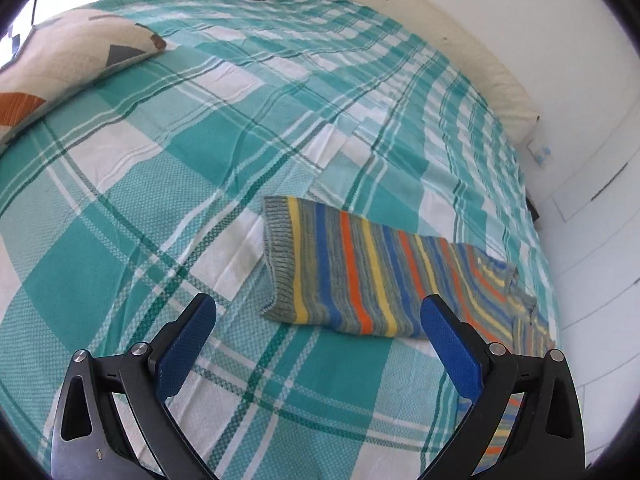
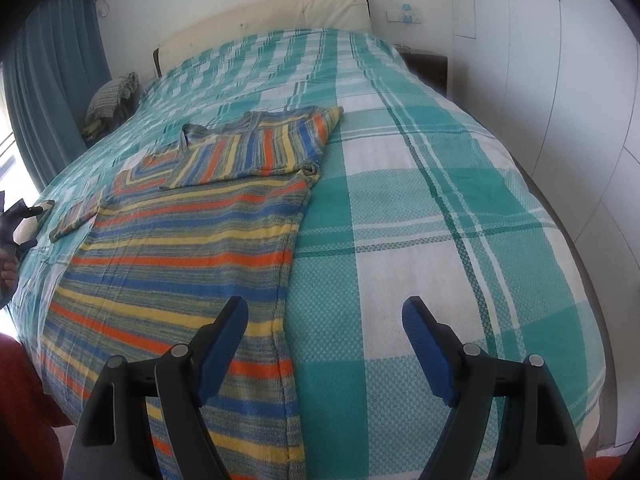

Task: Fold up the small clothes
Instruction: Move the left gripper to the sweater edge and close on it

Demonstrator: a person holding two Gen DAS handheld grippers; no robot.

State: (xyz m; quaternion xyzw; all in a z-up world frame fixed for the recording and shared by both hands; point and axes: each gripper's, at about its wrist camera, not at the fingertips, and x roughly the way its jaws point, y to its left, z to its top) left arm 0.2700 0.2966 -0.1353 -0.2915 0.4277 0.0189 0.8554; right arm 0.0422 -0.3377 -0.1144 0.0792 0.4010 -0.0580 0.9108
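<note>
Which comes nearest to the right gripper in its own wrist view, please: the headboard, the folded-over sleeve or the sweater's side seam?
1. Side seam, just ahead of the left jaw.
2. Folded-over sleeve, mid-bed, left.
3. Headboard, far end.

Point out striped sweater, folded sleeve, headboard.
striped sweater point(image 2: 172, 264): right wrist view, body panel.
folded sleeve point(image 2: 256, 148): right wrist view, mid-sleeve, lying across the chest.
headboard point(image 2: 280, 14): right wrist view, cream upper cushion.
</note>
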